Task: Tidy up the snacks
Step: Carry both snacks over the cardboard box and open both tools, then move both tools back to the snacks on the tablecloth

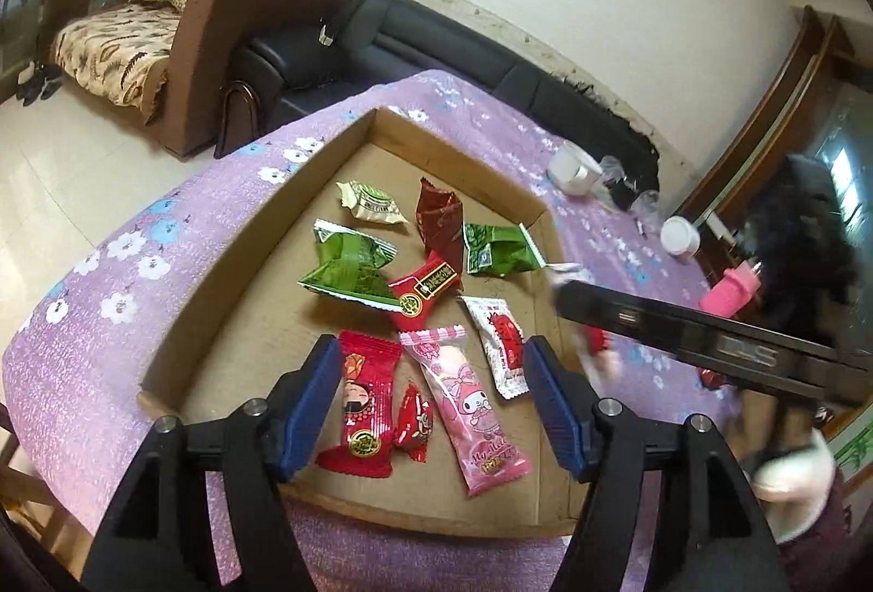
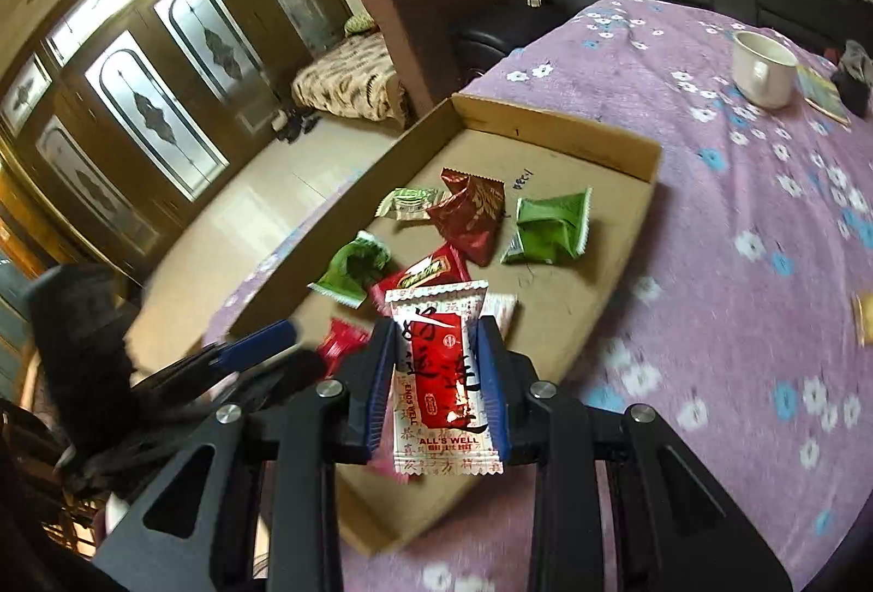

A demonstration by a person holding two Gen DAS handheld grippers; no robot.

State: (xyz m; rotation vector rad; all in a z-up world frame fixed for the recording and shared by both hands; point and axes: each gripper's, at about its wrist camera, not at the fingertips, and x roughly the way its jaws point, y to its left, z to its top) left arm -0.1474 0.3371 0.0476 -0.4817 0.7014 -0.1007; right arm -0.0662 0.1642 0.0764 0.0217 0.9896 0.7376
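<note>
Your right tongs (image 2: 439,387) are clamping a red-and-white snack (image 2: 442,374) above the near end of the cardboard tray (image 2: 556,125) on the table (image 2: 736,264). Your left tongs (image 1: 431,406) are standing apart, gripping nothing, over the pink snack (image 1: 464,401) and red snack (image 1: 363,406) lying in the tray.

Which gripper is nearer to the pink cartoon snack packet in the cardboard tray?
Left. The left gripper stands open around the pink packet; the right gripper, off to its right, grips a white-and-red packet.
</note>
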